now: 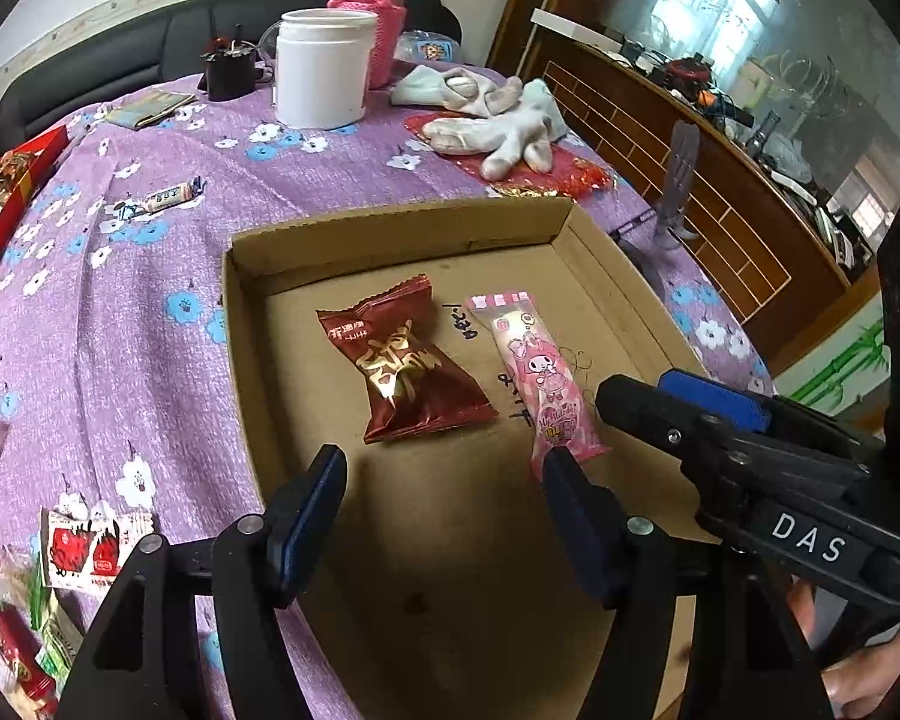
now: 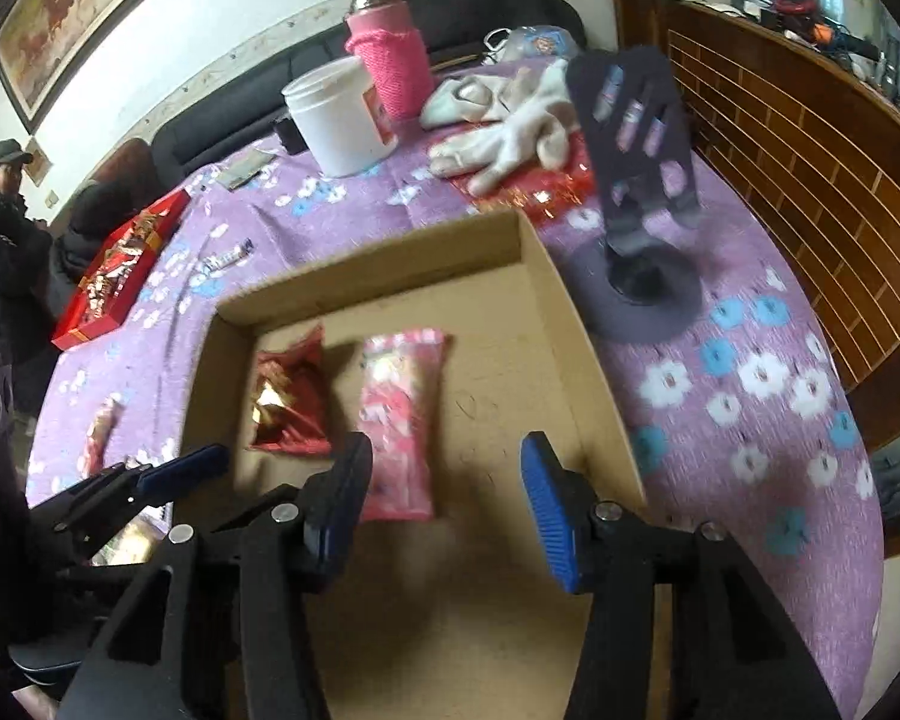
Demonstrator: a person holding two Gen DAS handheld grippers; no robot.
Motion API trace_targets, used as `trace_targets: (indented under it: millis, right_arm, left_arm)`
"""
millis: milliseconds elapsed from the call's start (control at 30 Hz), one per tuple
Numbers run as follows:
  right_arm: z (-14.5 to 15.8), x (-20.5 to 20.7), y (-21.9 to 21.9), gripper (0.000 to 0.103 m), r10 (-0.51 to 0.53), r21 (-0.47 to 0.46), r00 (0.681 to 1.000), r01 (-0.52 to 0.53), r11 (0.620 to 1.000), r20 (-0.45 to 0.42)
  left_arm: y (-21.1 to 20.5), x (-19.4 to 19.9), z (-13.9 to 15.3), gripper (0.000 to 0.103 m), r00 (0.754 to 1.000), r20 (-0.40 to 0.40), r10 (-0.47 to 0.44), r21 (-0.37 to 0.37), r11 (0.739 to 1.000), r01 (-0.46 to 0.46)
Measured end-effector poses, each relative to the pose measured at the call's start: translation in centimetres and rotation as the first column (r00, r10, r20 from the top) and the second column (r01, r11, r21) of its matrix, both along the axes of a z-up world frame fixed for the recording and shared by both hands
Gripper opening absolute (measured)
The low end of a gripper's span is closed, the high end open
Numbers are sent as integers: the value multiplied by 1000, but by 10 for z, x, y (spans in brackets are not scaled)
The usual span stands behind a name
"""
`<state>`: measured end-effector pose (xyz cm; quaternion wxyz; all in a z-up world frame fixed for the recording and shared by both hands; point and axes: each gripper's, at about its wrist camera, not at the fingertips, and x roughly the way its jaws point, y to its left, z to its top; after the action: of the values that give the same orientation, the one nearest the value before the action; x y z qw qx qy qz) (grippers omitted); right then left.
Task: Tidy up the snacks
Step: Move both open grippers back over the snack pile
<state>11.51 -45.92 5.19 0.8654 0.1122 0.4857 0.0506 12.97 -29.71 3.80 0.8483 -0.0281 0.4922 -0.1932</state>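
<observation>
A shallow cardboard box [image 1: 390, 234] [image 2: 570, 324] lies on the purple flowered cloth. Inside it, side by side, rest a dark red snack pack [image 1: 408, 366] [image 2: 291, 396] and a pink cartoon snack pack [image 1: 540, 372] [image 2: 399, 420]. My left gripper [image 1: 444, 480] hovers over the box's near part, open, with nothing between its fingers; its right finger [image 1: 576, 516] overlaps the pink pack's near end. My right gripper [image 2: 444, 480] is open too and holds nothing, with the pink pack just beside its left finger [image 2: 342, 492]. Each gripper shows in the other's view: the right gripper [image 1: 636, 387], the left gripper [image 2: 168, 468].
Several loose snacks [image 1: 90, 546] lie left of the box, with a wrapped candy [image 1: 162, 198] and a red gift box [image 1: 6, 192] [image 2: 120, 270] farther off. Behind stand a white tub [image 1: 321, 66], a pink bottle [image 2: 390, 54], gloves [image 1: 492, 120] and a phone stand [image 2: 636, 180]. A person [image 2: 0, 228] stands far left.
</observation>
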Motion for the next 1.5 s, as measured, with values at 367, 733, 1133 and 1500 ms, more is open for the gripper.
trace_targets:
  millis: [367, 733, 1133, 1500]
  right_arm:
    - [0, -52, 4, 50, 17, -43, 999, -19, 999, -33]
    - [36, -97, -4, 51, -79, -46, 997, 80, 996, 24]
    - [97, -131, 32, 51, -108, 60, 983, 101, 993, 146]
    - [86, -138, 129, 51, 62, 130, 996, -68, 989, 57]
  left_arm:
    - [-12, -59, 4, 71, 995, 12, -100, 17, 995, 99]
    - [-10, -108, 49, 76, 959, 144, -246, -36, 967, 253]
    - [43, -137, 88, 77, 935, 243, -257, 3, 964, 265]
    - [138, -146, 83, 77, 966, 210, -148, 0, 988, 152]
